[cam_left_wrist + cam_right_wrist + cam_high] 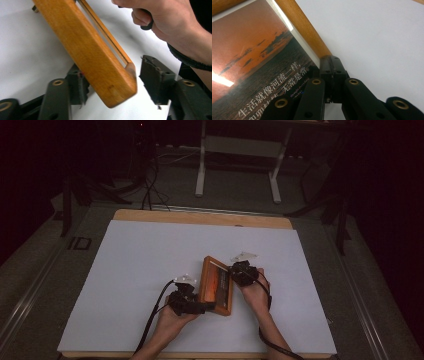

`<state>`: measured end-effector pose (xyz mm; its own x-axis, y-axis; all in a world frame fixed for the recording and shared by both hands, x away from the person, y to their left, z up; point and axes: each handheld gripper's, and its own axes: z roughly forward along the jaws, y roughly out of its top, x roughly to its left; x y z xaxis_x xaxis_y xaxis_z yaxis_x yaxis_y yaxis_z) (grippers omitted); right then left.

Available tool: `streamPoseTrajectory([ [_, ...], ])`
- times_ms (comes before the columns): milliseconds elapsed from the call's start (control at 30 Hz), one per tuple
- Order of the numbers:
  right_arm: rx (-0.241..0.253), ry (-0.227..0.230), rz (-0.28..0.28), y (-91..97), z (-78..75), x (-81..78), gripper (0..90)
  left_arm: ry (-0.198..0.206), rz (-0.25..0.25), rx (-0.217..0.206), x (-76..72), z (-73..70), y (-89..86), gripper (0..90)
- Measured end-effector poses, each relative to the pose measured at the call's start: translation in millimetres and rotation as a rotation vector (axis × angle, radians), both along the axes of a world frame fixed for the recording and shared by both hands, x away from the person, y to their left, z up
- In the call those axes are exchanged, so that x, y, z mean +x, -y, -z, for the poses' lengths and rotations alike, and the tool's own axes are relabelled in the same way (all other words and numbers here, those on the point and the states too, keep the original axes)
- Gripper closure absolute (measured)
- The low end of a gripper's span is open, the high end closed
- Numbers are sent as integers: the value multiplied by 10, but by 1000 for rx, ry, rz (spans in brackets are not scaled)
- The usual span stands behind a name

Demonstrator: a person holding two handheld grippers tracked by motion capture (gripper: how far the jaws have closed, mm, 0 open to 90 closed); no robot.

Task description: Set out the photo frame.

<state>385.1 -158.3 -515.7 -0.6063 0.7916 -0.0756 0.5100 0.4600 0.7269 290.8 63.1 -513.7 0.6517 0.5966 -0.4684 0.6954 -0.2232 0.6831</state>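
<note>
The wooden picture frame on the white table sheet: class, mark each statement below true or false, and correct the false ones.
1. The right gripper is clamped on the edge of the orange-brown wooden picture frame. True.
2. The picture in the frame shows a green forest. False: it shows an orange sunset sky over dark water, with white writing.
3. The left gripper has a corner of the frame between its jaws. True.
4. The left gripper's black pads press firmly on the frame. False: a gap shows beside the frame.
5. The frame lies on a bare wooden tabletop. False: a white sheet lies beneath it.
</note>
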Motion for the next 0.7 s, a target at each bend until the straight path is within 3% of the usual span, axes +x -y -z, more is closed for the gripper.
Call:
streamPoseTrajectory([
  [67, 2, 0, -1, 2, 1, 1, 899, -29, -7, -32, 30, 32, -5, 462],
  [267, 3, 1, 0, 4, 2, -1, 899, -60, -3, -36, 44, 73, 55, 489],
  [700, 10, 9, 4, 16, 10, -7, 886, -135, -34, -96, 85, 99, 7, 535],
])
